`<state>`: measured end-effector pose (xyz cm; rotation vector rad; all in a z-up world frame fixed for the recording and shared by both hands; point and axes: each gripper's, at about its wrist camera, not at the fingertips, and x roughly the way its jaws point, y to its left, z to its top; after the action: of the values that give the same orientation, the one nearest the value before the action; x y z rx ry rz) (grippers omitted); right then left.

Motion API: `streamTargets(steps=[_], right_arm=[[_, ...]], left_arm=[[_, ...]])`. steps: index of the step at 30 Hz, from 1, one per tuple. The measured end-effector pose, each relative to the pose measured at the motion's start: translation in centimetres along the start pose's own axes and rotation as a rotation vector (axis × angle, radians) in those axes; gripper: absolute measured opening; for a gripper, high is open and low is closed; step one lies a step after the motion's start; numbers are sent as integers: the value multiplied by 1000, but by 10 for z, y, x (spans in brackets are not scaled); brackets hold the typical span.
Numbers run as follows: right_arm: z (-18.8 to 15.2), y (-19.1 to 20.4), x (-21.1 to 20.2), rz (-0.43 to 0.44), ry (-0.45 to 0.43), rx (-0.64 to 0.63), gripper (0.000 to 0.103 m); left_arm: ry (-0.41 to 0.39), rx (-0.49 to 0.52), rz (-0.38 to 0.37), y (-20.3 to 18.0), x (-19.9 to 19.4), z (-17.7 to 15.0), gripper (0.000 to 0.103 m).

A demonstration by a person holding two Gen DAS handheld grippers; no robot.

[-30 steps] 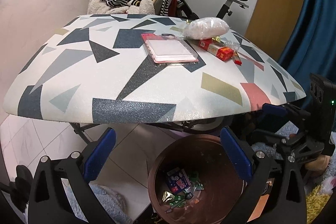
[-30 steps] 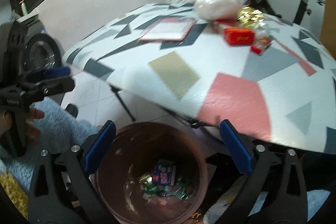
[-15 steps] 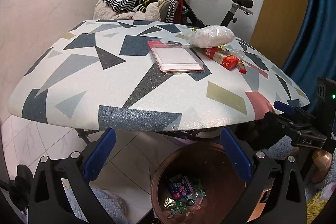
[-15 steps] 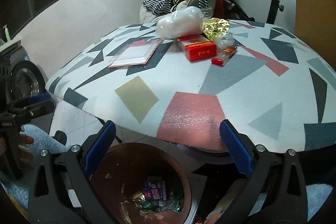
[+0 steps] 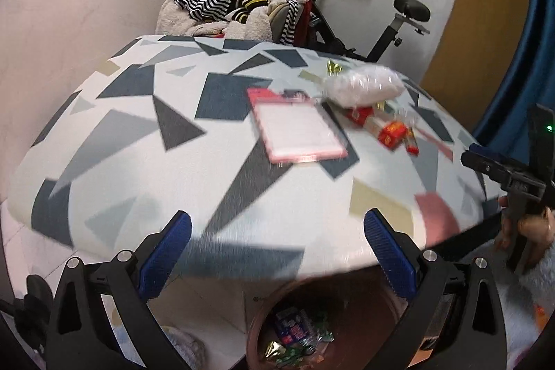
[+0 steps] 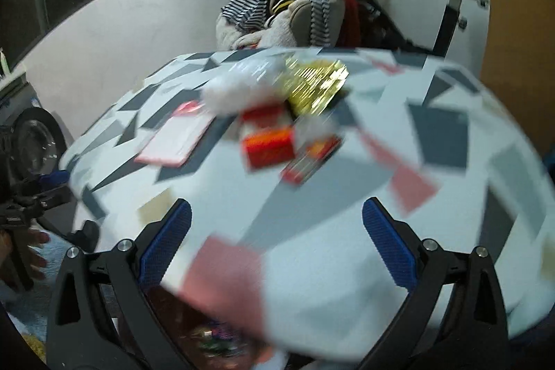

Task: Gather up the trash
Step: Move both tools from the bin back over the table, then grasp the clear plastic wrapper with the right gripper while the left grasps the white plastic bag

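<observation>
Trash lies on the patterned table (image 5: 145, 162): a pink-edged flat package (image 5: 298, 134), a white plastic bag (image 5: 364, 85), a red box (image 5: 378, 123), a small red pack (image 6: 310, 162) and gold foil (image 6: 317, 85). The same pink package (image 6: 175, 141), white bag (image 6: 239, 87) and red box (image 6: 267, 141) show in the right wrist view. A brown bin (image 5: 326, 328) with wrappers stands under the table's near edge. My left gripper (image 5: 277, 252) is open and empty above the table edge. My right gripper (image 6: 277, 248) is open and empty over the table's near side; it also appears in the left wrist view (image 5: 506, 175).
A chair heaped with striped clothes (image 5: 239, 2) and an exercise bike (image 5: 392, 19) stand behind the table. A blue curtain (image 5: 520, 85) hangs at right. The left gripper shows at the left edge of the right wrist view (image 6: 24, 200).
Both grippers have risen from over the bin to above the table's near edge and moved toward the trash. Both stay open and empty. The current frames are motion-blurred.
</observation>
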<state>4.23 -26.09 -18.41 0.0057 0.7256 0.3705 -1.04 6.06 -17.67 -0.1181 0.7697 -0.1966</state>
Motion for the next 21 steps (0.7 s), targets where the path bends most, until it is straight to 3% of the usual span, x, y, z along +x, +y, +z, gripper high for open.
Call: streamTargets(steps=[4, 11, 21], right_arm=[[34, -27, 16, -19, -10, -61, 93], [63, -46, 64, -29, 42, -64, 60], [69, -42, 110, 38, 107, -74, 56]], left_arm=[[0, -36, -27, 1, 11, 30, 97], [22, -93, -111, -6, 31, 71, 97], [60, -111, -168, -19, 55, 89, 97]])
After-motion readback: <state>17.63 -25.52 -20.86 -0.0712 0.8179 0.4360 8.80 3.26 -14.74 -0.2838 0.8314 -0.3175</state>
